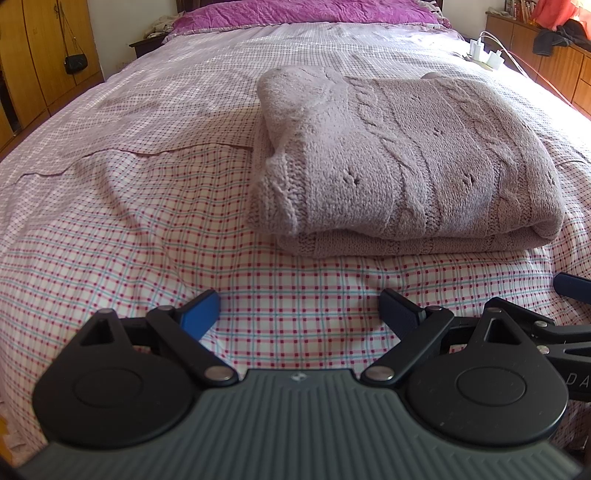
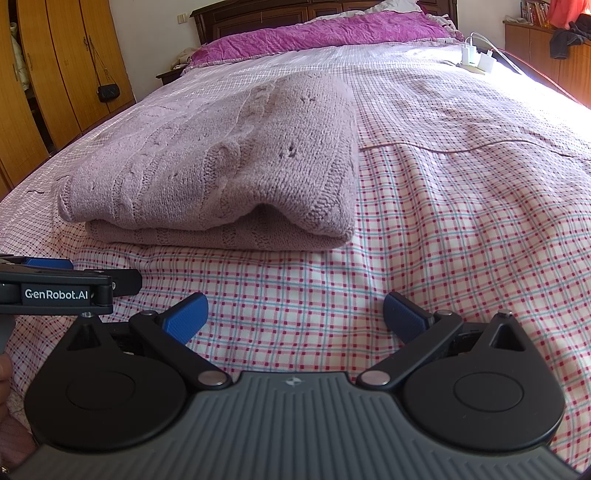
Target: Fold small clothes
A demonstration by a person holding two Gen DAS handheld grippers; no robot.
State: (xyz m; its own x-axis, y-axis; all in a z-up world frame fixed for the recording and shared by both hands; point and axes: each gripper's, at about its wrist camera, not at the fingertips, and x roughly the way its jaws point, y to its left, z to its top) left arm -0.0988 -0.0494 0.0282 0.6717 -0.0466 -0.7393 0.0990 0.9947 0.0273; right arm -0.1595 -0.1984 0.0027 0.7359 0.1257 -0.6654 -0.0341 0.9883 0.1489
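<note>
Bedroom is filling both views: checked sheet (image 1: 129,229) across a bed, purple cover (image 1: 295,13) at 12 o'clock, wardrobe (image 1: 40,62) at 10 o'clock, chargers (image 1: 487,55) lying on the sheet at 1 o'clock.

Sweater (image 1: 406,158) is lying folded on the sheet, mauve cable knit, layers stacked, a cuff or sleeve end sticking out at its near left corner in the left view. Long axis is running left to right across both views, with the fold edge facing me.

I'm holding my left gripper (image 1: 299,314) wide open, blue pads apart, nothing between them, only bare sheet. From it the sweater is sitting at 1 o'clock, near but not touching. I'm holding my right gripper (image 2: 295,315) equally spread and empty. From it the sweater (image 2: 221,166) is sitting at 11 o'clock, its right corner almost straight ahead at 12.

So the sweater is lying between my two hands, ahead of both, and both are hanging back from the near edge. My left gripper is showing side-on at 9 o'clock in the right view, just beside the sweater's near left corner; my right is poking in at 3 o'clock in the left view. Neither arm is looking clearly nearer; I'm calling it about even.

Judging the fold as looking close to done. If another fold is coming, it's turning on that left-right axis: each hand taking its own end of the near edge.
</note>
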